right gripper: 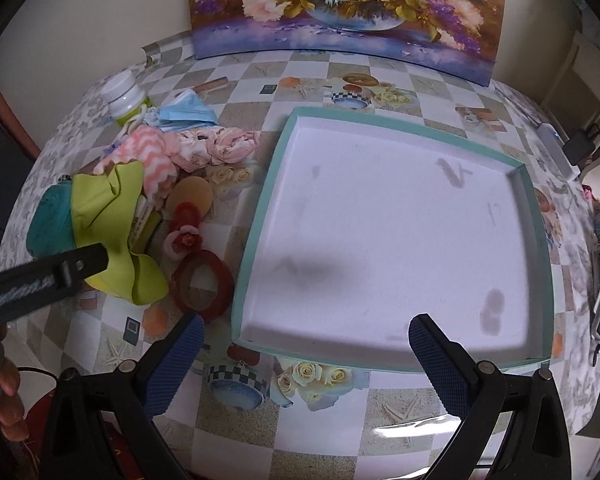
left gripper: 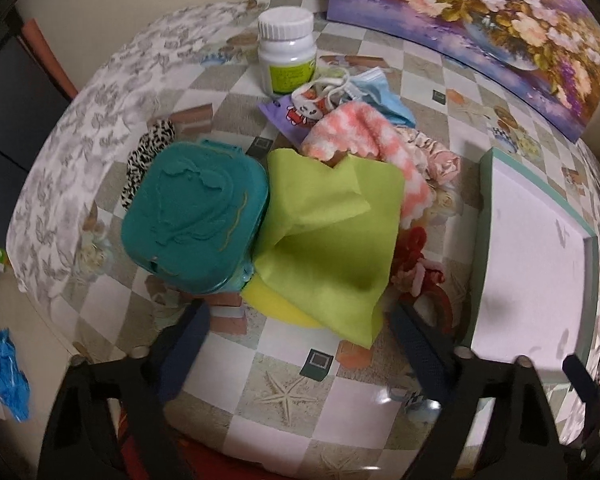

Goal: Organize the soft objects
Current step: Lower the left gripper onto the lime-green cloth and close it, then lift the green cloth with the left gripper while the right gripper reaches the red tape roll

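Centrally, crumpled lime-green cloth (left gripper: 332, 240) – folded corner, draped over teal box (left gripper: 196, 216).

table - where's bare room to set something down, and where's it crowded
Free: the whole floor of the teal-rimmed tray, and the near strip of tablecloth between tray and table edge. Also bare: the cloth between the tray and the flower painting. Crowded: left of the tray, where the green cloth, pink sock, face mask and teal box pile together.

The left gripper (left gripper: 300, 316) pointed steeply down at lower centre with jaws spread wide, while the right gripper (right gripper: 306, 334) likewise gaped, nothing between its fingers.
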`<state>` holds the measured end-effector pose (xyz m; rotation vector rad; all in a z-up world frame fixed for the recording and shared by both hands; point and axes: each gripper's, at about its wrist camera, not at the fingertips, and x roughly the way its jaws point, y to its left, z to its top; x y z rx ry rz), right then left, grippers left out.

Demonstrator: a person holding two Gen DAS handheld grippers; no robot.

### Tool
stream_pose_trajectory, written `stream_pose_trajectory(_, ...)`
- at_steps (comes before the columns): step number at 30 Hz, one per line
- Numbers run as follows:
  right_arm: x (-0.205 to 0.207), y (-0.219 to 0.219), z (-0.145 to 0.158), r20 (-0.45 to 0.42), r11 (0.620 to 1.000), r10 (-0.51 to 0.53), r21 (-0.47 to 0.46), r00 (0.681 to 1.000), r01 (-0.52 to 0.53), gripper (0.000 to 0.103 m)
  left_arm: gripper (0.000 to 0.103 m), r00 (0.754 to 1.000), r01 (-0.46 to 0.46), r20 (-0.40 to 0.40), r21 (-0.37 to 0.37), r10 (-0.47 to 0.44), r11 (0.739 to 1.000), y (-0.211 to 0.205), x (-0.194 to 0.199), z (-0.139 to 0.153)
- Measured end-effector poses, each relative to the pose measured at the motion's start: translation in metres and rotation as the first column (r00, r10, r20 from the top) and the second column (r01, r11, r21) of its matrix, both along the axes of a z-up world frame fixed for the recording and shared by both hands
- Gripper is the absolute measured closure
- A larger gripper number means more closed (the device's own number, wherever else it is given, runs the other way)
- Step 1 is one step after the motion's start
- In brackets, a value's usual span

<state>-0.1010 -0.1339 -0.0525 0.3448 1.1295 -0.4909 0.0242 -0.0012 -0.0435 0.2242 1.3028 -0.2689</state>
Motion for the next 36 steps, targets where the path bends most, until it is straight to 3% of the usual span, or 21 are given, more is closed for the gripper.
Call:
stream_pose_trajectory(6, -0.005, 0.007, -0.002, -0.009, 1.000, 0.001, 0.001, 1.000, -0.001, 0.000, 0.026, 0.998, -0.023, -0.063, -0.012, 0.022, 1.000, -0.005, 0.009, -0.015)
stream_pose_trajectory(14, -0.001, -0.001, 0.000, -0.027, 1.000, 0.004, 0.013, 1.000, -0.004, 0.000, 0.077, 0.992, -0.048, -0.115, -0.043, 0.043, 0.998, -0.001, 0.014, -0.027)
stream_pose_trajectory(17, 0.000, -0.003, 0.000, -0.025, 1.000, 0.002, 0.013, 1.000, -0.002, 0.000, 0.090, 0.992, -0.060, -0.113, -0.051, 0.054, 0.997, 0.002, 0.015, -0.027)
stream_pose_trajectory(26, -0.001, -0.003, 0.001, -0.018, 1.000, 0.002, 0.011, 1.000, -0.002, 0.000, 0.098, 0.993, -0.061, -0.110, -0.123, 0.047, 0.991, 0.008, 0.012, -0.017)
stream_pose_trajectory(36, -0.002, -0.002, 0.004, 0.004, 1.000, 0.000, 0.009, 1.000, 0.000, 0.000, 0.100, 0.999, -0.030, -0.035, -0.223, 0.023, 0.974, 0.013, 0.007, 0.013)
